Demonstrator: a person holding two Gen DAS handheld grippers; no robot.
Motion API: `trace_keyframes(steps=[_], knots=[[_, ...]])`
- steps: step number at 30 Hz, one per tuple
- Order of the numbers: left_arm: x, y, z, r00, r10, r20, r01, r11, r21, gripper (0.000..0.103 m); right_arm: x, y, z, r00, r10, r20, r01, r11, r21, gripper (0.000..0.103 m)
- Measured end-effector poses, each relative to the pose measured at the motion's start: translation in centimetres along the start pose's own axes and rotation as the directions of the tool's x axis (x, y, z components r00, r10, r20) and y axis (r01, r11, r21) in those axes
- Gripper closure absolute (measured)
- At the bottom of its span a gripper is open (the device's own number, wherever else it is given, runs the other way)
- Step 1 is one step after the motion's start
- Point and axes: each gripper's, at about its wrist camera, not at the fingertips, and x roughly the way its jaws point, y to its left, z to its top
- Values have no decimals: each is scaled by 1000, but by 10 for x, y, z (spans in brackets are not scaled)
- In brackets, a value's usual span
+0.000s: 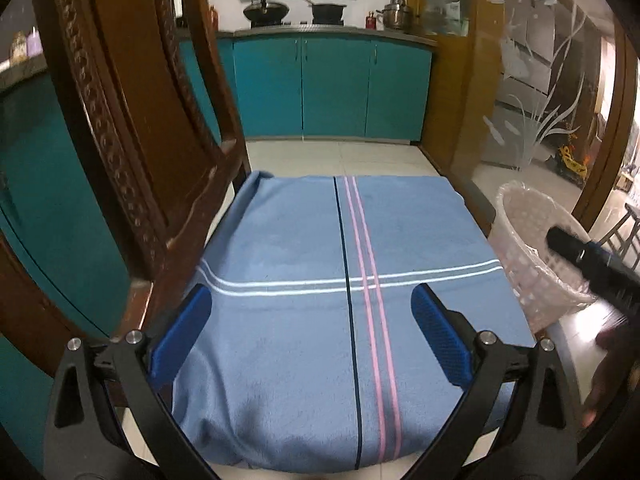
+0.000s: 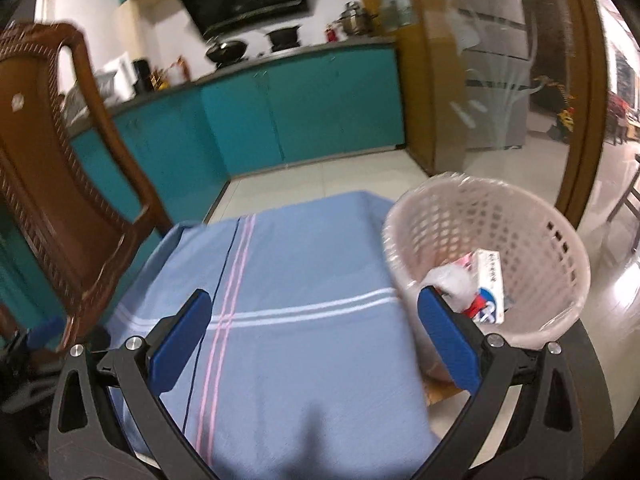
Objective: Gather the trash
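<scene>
- My left gripper [image 1: 311,334] stands spread wide, its blue textured pads [image 1: 181,328] well apart with nothing between them, over the blue cloth [image 1: 280,240].
- My right gripper [image 2: 314,338] is also spread wide and empty; its right pad [image 2: 448,344] overlaps the near rim of the basket [image 2: 532,220] in its own view, though I cannot tell whether it touches.
- Only the right wrist view looks into the basket: a white carton [image 2: 490,284] with red and blue print leans there beside a crumpled clear wrapper [image 2: 450,278].
- The left wrist view shows just the basket's outer wall at the cloth's right edge, with a dark part of my other tool [image 1: 592,260] crossing it.
- The basket is pale pink plastic, round, with a lattice of small square holes and a thin clear liner.
- The cloth is soft and matte, with pink, dark and white stripes crossing.
- A carved brown wooden chair [image 1: 132,140] stands at the cloth's left; teal cabinets [image 1: 332,88] lie beyond.
</scene>
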Motion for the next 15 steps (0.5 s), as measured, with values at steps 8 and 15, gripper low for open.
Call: trace_keyframes(steps=[8, 15], knots=[[2, 0, 1, 999, -47, -13, 47, 999, 5, 3, 5, 25, -14, 1000, 12, -15, -13, 997, -73, 3], [3, 8, -2, 999, -40, -16, 39, 999, -34, 3, 5, 28, -17, 1000, 14, 0, -14, 996, -85, 3]])
